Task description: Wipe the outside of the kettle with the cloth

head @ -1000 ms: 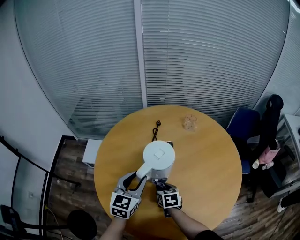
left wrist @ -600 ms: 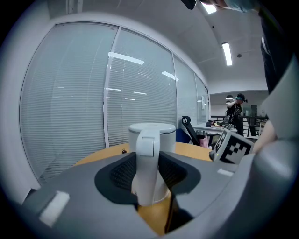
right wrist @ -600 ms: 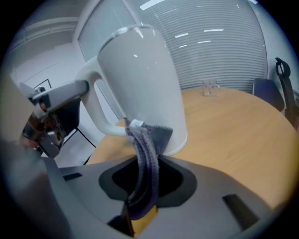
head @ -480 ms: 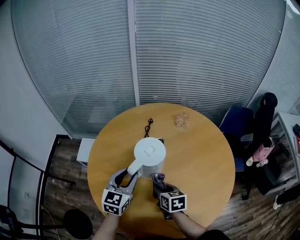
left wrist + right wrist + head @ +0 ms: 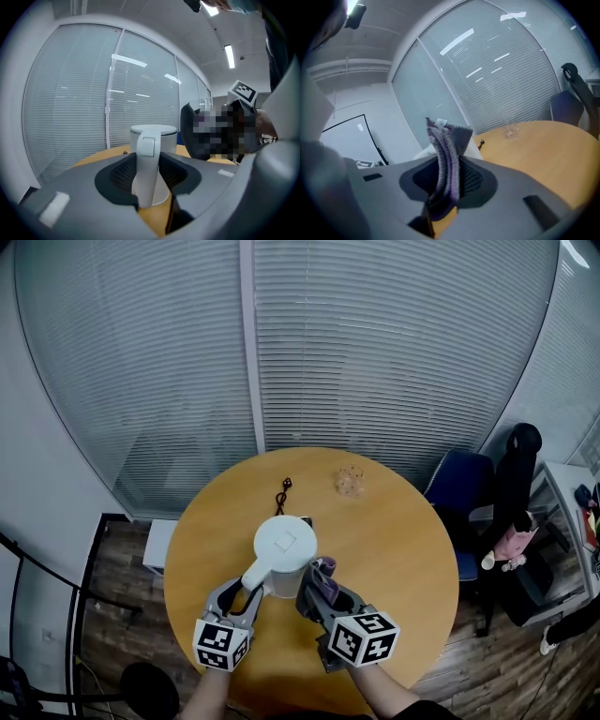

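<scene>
A white kettle [image 5: 284,554] stands on the round wooden table [image 5: 394,540], its handle [image 5: 255,575] pointing toward me. My left gripper [image 5: 240,594] is shut on that handle, and in the left gripper view the handle [image 5: 144,173] sits upright between the dark pads with the kettle body [image 5: 161,136] behind. Just right of the kettle, my right gripper [image 5: 317,591] is raised and shut on a folded purple-grey cloth [image 5: 324,577]. In the right gripper view the cloth [image 5: 445,161] sticks up from between the jaws, hiding most of the kettle.
A black cord [image 5: 281,495] lies behind the kettle, and a small clear glass object [image 5: 350,481] stands at the table's far side. A blue chair [image 5: 457,495] is at the right. Window blinds [image 5: 375,362] curve round the back.
My right gripper has lifted with the cloth from low at the kettle's base to beside its upper wall. The left gripper keeps its hold on the handle.
</scene>
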A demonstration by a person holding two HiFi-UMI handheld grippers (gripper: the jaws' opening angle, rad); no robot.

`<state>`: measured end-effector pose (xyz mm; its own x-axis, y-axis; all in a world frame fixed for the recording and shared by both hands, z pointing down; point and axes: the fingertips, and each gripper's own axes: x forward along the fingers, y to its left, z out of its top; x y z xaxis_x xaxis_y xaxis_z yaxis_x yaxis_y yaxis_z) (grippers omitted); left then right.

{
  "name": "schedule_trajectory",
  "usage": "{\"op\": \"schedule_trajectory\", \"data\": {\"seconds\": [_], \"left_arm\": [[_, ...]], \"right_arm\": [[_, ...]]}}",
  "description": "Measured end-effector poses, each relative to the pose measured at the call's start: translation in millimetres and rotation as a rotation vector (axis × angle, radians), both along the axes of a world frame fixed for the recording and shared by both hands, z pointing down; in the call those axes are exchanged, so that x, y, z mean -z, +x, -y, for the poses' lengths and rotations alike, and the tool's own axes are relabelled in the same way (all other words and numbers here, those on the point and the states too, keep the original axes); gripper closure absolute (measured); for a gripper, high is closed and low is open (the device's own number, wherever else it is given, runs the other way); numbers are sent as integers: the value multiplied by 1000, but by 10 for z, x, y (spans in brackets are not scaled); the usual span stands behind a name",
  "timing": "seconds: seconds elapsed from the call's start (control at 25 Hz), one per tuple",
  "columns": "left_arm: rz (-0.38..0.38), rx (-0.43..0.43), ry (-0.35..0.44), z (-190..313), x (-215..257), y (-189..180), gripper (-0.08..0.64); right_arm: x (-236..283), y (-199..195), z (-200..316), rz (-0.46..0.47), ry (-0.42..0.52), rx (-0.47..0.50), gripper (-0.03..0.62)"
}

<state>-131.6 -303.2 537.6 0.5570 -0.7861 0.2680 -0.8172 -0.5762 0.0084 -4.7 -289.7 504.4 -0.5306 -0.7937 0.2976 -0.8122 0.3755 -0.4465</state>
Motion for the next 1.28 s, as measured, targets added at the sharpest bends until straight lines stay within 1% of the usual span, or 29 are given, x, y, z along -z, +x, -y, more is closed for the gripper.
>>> {"op": "schedule_trajectory", "data": {"seconds": [0.12, 0.32, 0.44, 0.56, 0.64, 0.8, 0.92, 1.0, 1.12, 1.28], "left_arm": [[-1, 1, 2, -15, -5, 8, 403], [-2, 5, 0, -16, -8, -3, 403], [-7, 10, 6, -20, 0, -6, 403], [-13, 18, 10, -18, 1, -8, 403], [-14, 22, 11, -15, 0, -7, 403], [-17, 28, 11, -16, 10, 3, 403], [-19, 33, 9, -6, 0, 8, 403], [-19, 36, 8, -6, -2, 6, 403], [-16, 42, 6, -12, 2, -3, 403], [-18, 43, 7, -14, -5, -3, 403]], "right_arm": [[-84, -16, 88, 4, -17, -6, 499], [-481, 2, 154, 19, -108, -39, 499], [-805, 26, 194, -25, -170, -45, 499], [-1153, 47, 237, -65, -245, -49, 499], [-1394, 63, 253, -76, -305, -56, 499], [-1843, 101, 252, -29, -451, -96, 499], [-2084, 99, 254, -16, -526, -111, 499], [-2142, 97, 255, -9, -541, -111, 499], [-2083, 129, 230, -2, -533, -100, 499], [-1738, 308, 203, 35, -449, -110, 499]]}}
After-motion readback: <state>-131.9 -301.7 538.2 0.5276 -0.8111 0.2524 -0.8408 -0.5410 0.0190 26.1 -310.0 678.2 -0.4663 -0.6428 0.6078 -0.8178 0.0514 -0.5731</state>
